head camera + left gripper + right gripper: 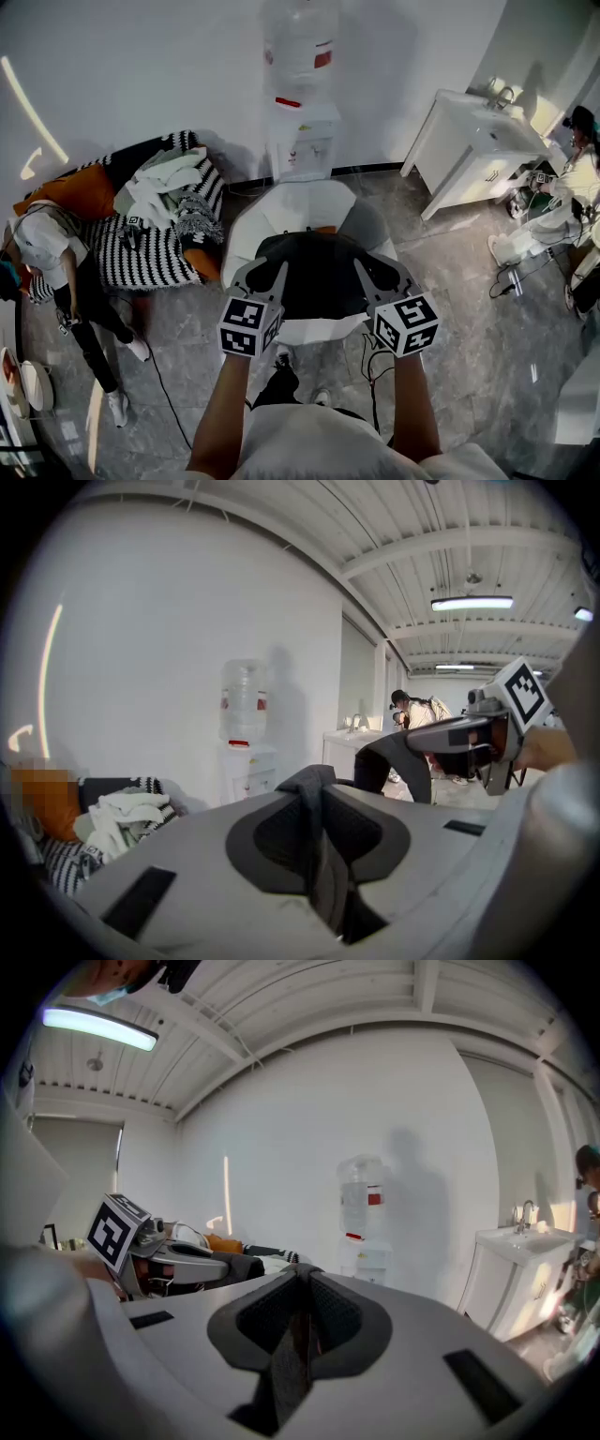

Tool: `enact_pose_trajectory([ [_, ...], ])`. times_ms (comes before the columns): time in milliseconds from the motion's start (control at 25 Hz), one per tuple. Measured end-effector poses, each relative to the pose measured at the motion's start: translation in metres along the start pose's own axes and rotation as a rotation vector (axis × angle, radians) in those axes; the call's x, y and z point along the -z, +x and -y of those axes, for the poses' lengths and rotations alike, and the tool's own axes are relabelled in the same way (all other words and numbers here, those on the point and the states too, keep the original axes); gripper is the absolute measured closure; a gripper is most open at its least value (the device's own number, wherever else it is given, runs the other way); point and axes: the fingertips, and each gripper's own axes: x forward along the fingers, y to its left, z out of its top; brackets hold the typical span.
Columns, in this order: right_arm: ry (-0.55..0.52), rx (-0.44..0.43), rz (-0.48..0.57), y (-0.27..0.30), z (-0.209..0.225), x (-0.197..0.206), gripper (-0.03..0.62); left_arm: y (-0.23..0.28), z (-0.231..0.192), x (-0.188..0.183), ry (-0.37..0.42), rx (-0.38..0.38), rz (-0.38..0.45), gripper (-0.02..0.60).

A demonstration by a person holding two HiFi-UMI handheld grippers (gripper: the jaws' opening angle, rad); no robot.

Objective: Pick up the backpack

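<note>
My left gripper (261,277) and right gripper (382,277) each pinch a strap (314,794) of the backpack (319,267), which I think hangs over the white table's (309,208) near edge; next I lift both hands evenly.

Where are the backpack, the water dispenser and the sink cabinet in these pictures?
backpack (319,277), head view, middle of its black body.
water dispenser (302,141), head view, white body below the bottle.
sink cabinet (459,173), head view, its white front.
</note>
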Motion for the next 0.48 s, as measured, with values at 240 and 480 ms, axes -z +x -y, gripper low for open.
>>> enact_pose_trajectory([
  [240, -0.029, -0.009, 0.026, -0.031, -0.006, -0.006, 0.553, -0.019, 0.023, -0.009, 0.009, -0.010, 0.034, 0.525],
  [480, -0.049, -0.018, 0.064, -0.062, -0.013, -0.012, 0.553, -0.041, 0.046, -0.018, 0.037, -0.016, 0.069, 0.526],
])
